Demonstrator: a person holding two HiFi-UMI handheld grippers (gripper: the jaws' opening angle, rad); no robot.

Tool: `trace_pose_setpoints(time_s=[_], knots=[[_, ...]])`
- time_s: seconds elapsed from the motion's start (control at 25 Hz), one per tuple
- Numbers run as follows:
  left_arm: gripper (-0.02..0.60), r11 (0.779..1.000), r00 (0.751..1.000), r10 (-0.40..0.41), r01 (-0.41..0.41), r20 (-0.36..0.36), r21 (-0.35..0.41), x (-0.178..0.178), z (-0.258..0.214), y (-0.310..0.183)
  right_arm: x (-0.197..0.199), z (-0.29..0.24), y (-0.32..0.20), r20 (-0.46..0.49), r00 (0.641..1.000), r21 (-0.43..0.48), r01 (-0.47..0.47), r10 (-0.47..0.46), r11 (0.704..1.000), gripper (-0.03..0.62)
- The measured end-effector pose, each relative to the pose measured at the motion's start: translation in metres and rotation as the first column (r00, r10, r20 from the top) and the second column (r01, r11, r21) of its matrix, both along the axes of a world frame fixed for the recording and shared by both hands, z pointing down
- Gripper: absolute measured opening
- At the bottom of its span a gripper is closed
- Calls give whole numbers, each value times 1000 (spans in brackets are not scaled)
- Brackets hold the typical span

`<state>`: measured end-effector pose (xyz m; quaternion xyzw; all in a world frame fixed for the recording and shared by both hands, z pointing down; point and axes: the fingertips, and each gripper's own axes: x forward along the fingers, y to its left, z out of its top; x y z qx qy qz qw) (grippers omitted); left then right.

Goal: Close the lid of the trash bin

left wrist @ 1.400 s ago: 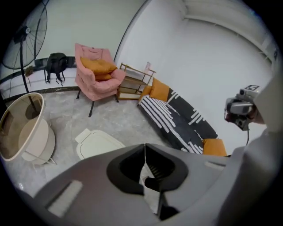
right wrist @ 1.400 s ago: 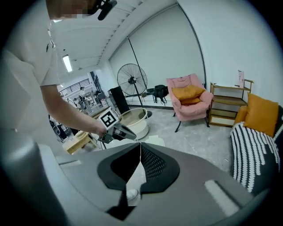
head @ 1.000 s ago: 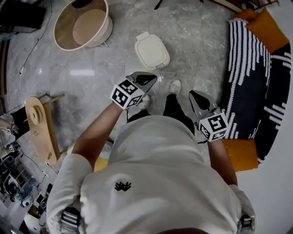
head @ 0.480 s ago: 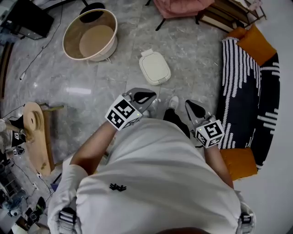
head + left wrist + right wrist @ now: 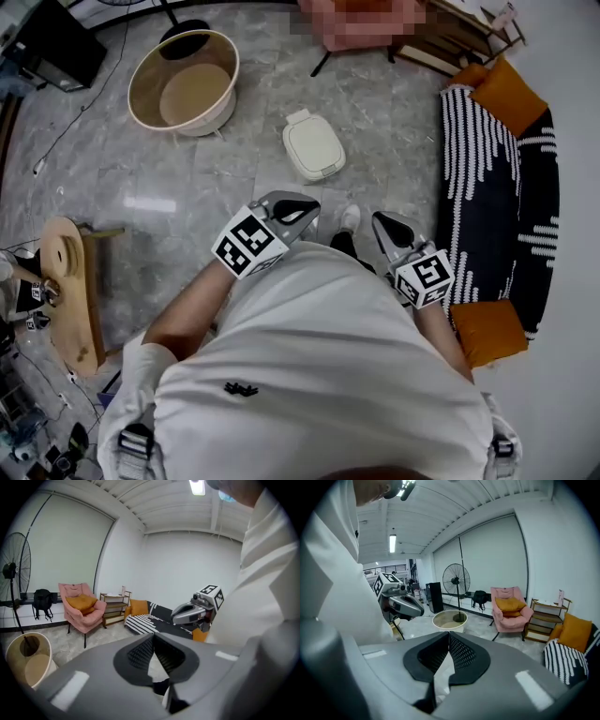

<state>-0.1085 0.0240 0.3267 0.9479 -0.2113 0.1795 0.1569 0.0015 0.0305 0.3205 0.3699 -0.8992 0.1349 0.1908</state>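
Grey marble floor [image 5: 234,178] spreads under me. On my right runs a striped sofa [image 5: 497,216] with orange cushions. On my far left stands a round beige tub [image 5: 183,84]. Between them, ahead of my feet, the white bin [image 5: 313,147] sits on the floor with its lid down, well apart from both grippers. My left gripper [image 5: 286,208] and right gripper [image 5: 392,228] hang close to my chest, jaws together and holding nothing.

Shirt [image 5: 319,366]: white, short-sleeved, black logo [image 5: 241,388]
Trousers [image 5: 342,245]: black
Left hand-held gripper [image 5: 309,208]: grey, marker cube [image 5: 246,244]
Right hand-held gripper [image 5: 379,221]: grey, marker cube [image 5: 424,278]
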Motion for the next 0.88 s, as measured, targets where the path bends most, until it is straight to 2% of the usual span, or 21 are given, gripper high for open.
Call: trace_pose_setpoints(time_s=[0.48, 0.88], knots=[[58, 999, 999, 32, -32, -11, -8, -7, 11, 9, -10, -1, 20, -7, 999, 5, -38, 38, 999, 2], [58, 1000, 1000, 11, -11, -20, -10, -17, 11, 0, -25, 2, 7, -24, 1000, 4, 0, 0, 1000, 2]])
